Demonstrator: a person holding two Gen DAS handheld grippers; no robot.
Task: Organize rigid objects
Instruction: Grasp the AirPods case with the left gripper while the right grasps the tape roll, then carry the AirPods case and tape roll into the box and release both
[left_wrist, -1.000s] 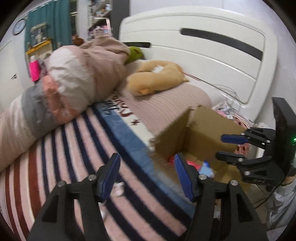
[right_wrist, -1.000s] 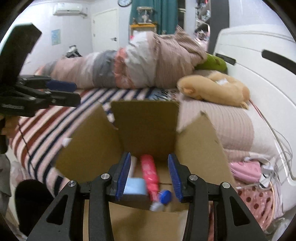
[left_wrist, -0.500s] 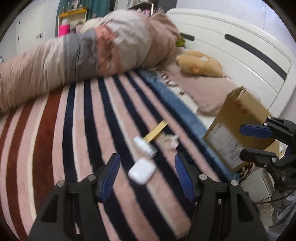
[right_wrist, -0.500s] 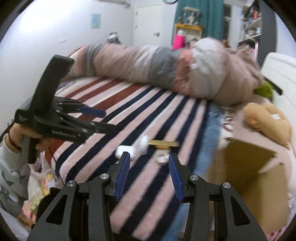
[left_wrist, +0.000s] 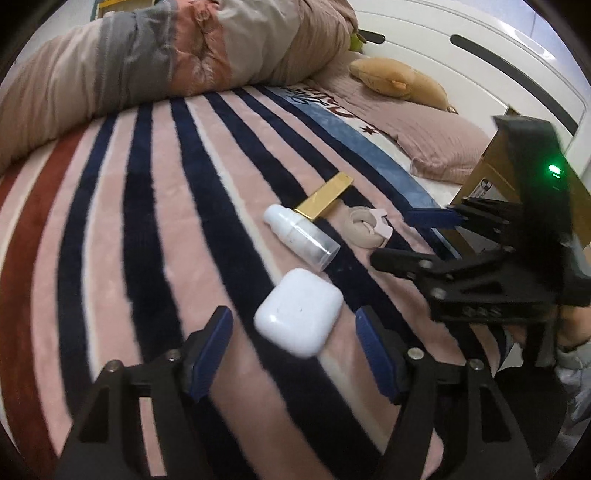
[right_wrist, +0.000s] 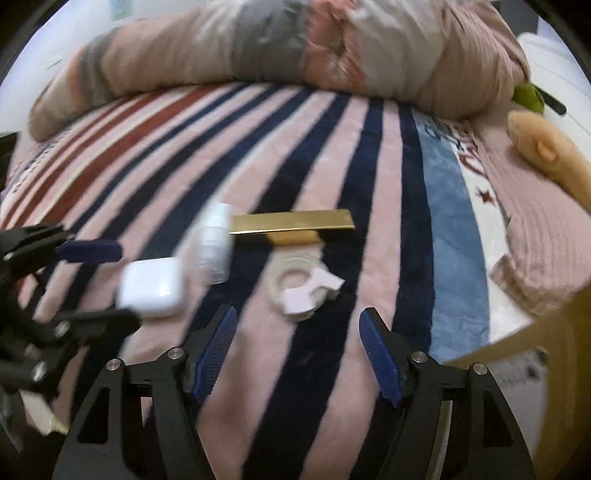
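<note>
- Left wrist view: the left gripper (left_wrist: 293, 350) has its fingers spread wide and holds nothing. The white earbud case (left_wrist: 298, 312) lies on the striped blanket (left_wrist: 155, 206) just ahead, between the two fingers but apart from both. Beyond it lie a white bottle (left_wrist: 300, 233) on its side, a gold bar (left_wrist: 325, 197) and a beige tape roll (left_wrist: 367, 229). The cardboard box (left_wrist: 491, 177) stands at the right edge of the bed, partly hidden by the right gripper (left_wrist: 413, 236).
- Right wrist view: the right gripper (right_wrist: 297, 350) is also wide and empty, aimed at the tape roll (right_wrist: 301, 288), which is not yet between the fingers.
- Risk: the case looks smooth and rounded, and the blanket is soft, so a shallow or off-centre pinch could squirt it out or push it into the pile.
- Risk: the two grippers work close together, so a sweep could knock the bottle and send it rolling.
</note>
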